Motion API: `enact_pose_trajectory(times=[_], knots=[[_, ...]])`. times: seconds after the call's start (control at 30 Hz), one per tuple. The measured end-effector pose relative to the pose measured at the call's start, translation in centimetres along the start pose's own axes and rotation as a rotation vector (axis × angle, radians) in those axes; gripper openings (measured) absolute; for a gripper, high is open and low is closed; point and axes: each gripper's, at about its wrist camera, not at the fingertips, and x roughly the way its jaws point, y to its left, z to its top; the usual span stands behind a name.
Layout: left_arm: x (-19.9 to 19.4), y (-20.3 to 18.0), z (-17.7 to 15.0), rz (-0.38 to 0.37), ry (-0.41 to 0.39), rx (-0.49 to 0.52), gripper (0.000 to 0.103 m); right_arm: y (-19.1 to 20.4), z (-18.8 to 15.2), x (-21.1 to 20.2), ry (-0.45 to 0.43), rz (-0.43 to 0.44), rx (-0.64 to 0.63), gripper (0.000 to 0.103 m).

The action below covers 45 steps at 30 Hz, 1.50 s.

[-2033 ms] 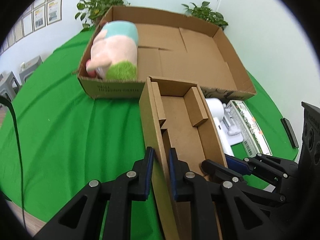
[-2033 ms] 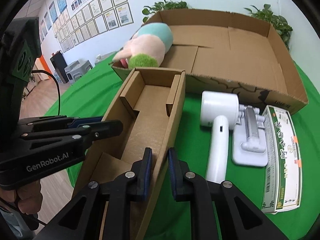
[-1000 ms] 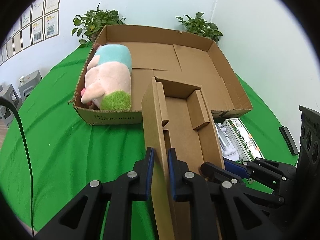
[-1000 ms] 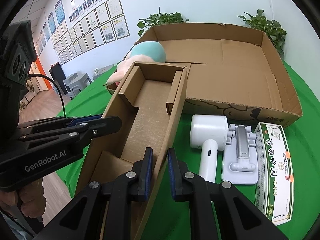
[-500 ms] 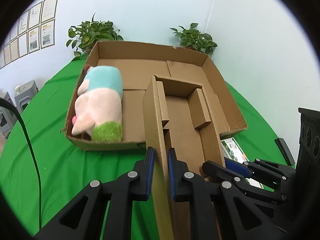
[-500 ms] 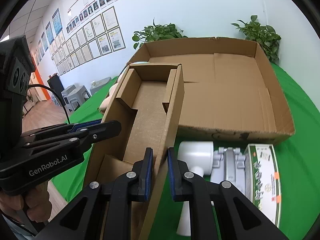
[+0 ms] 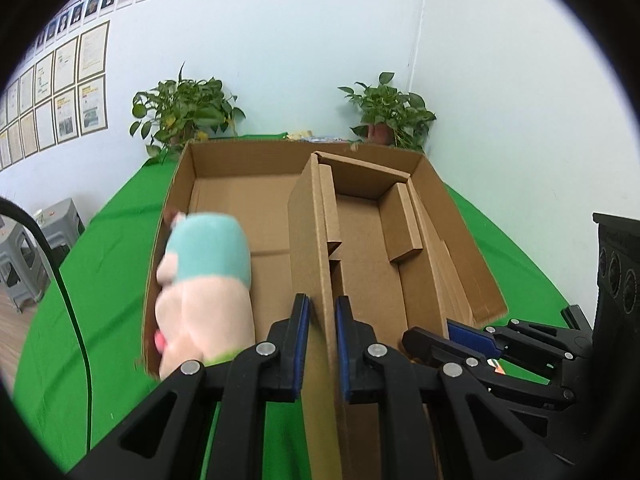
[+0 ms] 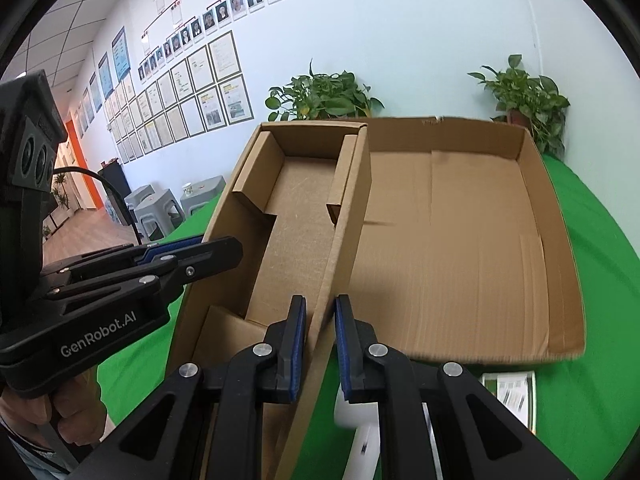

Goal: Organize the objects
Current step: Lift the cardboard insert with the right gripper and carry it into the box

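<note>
Cardboard small box [image 7: 360, 248] raised, left gripper [image 7: 320, 344] and right gripper [image 8: 319, 344] angled downward, fingers clamping opposite walls

two potted plants [image 7: 188, 114] — framed certificates [image 8: 192, 96] — grey stools [image 8: 160, 206]

Narrow open cardboard box [image 7: 360, 256] aloft over big cardboard tray [image 7: 240, 196] with plush toy [image 7: 208, 284]

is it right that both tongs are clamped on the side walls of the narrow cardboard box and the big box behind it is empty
Not quite. The big box is not empty: a plush toy lies along its left side, as the left wrist view shows. The rest holds: the left tongs and right tongs each clamp a side wall of the narrow cardboard box.
</note>
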Motion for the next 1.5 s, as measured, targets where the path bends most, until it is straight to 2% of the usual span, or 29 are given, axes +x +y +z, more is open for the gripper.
enact_pose_trajectory(times=[0.2,0.4,0.5,0.67,0.87,1.07,1.23,1.37,1.5], knots=[[1.4,0.5,3.9,0.041,-0.053,0.026,0.01,-1.1,5.6,1.4,-0.022,-0.001,-0.016,0.013],[3.0,1.0,6.3,0.091,-0.097,0.028,0.008,-1.5,11.1,3.5,-0.042,-0.032,-0.048,0.013],[4.3,2.0,7.2,0.084,-0.084,-0.012,0.008,-1.6,13.4,5.4,-0.035,-0.043,-0.057,0.013],[6.6,2.8,7.3,0.11,-0.05,-0.026,0.007,-2.6,15.0,8.3,-0.029,-0.048,-0.056,0.013],[10.0,3.3,6.6,0.191,0.0,-0.006,0.006,-4.1,14.8,14.0,0.025,-0.046,-0.041,0.013],[13.4,3.9,4.9,0.236,0.115,0.017,0.006,-5.8,13.1,19.0,0.077,-0.023,0.013,0.013],[14.1,4.1,4.3,0.225,0.134,0.009,0.008,-7.7,12.1,21.6,0.098,0.012,0.083,0.012],[14.3,3.6,4.2,0.228,0.153,0.03,0.011,-7.8,10.7,22.8,0.11,-0.001,0.093,0.01],[13.2,4.5,4.3,0.199,0.132,-0.009,0.012,-8.1,10.5,23.9,0.114,-0.001,0.117,0.01]])
